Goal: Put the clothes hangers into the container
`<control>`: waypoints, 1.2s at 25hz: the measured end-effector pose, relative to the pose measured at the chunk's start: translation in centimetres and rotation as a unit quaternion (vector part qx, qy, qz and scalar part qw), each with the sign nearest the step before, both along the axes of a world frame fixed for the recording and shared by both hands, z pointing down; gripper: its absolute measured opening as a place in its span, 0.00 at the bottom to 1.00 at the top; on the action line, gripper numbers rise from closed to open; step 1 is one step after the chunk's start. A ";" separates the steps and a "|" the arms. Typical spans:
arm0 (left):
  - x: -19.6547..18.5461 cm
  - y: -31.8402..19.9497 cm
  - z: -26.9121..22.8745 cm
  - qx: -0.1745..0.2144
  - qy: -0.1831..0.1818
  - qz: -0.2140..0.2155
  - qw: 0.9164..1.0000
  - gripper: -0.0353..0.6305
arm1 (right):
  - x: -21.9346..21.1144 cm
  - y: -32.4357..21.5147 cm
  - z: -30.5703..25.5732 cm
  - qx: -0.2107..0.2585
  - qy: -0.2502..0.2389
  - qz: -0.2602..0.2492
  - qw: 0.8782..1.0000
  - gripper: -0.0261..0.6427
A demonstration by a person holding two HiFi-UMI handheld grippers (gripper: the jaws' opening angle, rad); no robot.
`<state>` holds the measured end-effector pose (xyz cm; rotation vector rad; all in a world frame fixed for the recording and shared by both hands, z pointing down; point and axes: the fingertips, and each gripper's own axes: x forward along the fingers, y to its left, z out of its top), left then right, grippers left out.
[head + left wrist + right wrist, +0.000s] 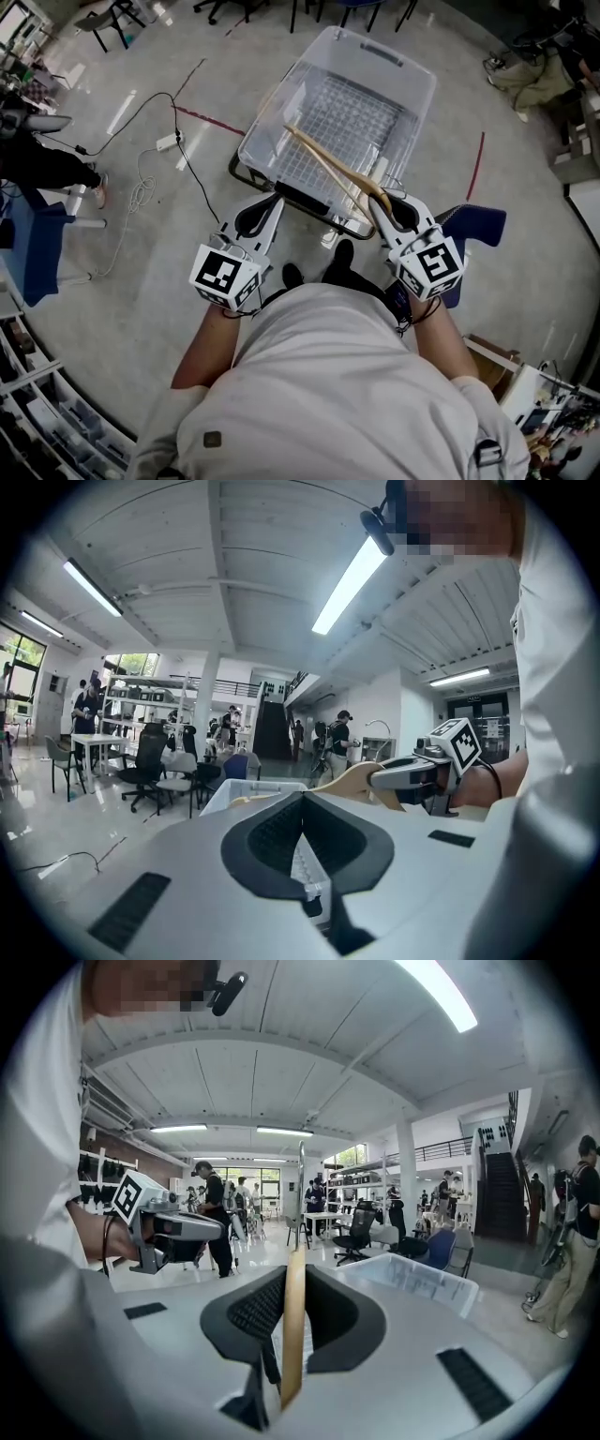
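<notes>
Right claw [382, 204] clamped on pale wooden clothes hanger [323, 158], centre frame. Hanger slants over clear plastic container [417, 80] (upper centre, not yet inside). Left claw [263, 210] closed, empty.

Pale short-sleeved shirt [328, 375], perhaps grey

Floor [539, 281] — container [415, 117] on black frame [319, 215], cable [141, 192]

The clear plastic container [414, 117] sits straight ahead of both grippers, on a black metal frame [246, 178]. The wooden clothes hanger [323, 159] is clamped in the right gripper [382, 199] and runs forward-left from it, over the container's inside. The left gripper [267, 202] is right beside it on the left, and a white cable [141, 187] lies on the floor [525, 281] further left.
</notes>
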<state>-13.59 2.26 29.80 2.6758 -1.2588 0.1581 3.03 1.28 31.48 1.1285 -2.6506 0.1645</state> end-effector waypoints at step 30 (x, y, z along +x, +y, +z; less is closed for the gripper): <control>4.4 -7.3 1.9 -0.024 -0.025 -0.116 0.993 0.08 | 2.2 -10.3 2.9 -0.014 0.015 -0.186 0.982 0.14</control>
